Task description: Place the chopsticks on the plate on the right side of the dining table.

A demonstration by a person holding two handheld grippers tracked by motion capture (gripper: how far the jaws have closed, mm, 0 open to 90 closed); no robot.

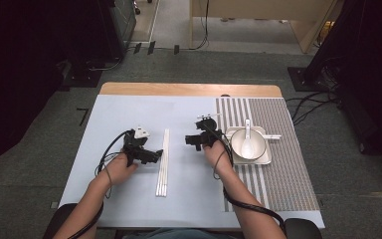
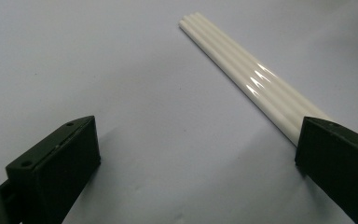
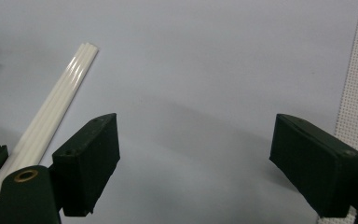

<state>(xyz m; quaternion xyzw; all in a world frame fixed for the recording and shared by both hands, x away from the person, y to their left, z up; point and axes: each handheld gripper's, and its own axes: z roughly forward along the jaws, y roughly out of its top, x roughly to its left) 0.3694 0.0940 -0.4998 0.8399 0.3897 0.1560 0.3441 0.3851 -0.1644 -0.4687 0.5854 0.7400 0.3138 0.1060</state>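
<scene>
Here we have both grippers low over the pale blue mat [image 1: 129, 107], each with its jaws spread wide and nothing between them. The left gripper [image 1: 151, 156] sits left of centre in the high view, just beside the white chopsticks [image 1: 163, 162], which lie bundled side by side in a strip running up the middle of the frame. The right gripper [image 1: 193, 141] hovers right of that strip, near a bowl [image 1: 248, 144] with a spoon [image 1: 247, 139] in it on a small tray [image 1: 268, 160] over the striped placemat [image 1: 283, 149].

In the left gripper view the chopsticks [image 2: 251, 81] run from upper centre down to the right-hand jaw, which seems to be touching or overlapping their near end. In the right gripper view they [image 3: 60, 98] lie at the left edge, outside the left-hand jaw.

What worries us: the sticks are glossy, round and packed together. If the left jaws close from this offset, we judge that one jaw could push the bundle sideways rather than straddle it, and the sticks could roll apart or skid on the smooth mat. A pinch near the end might also lift them tilted, or catch some and leave the rest. The right gripper, moving in, could knock the strip askew.

We can read no brand, label or writing anywhere.
</scene>
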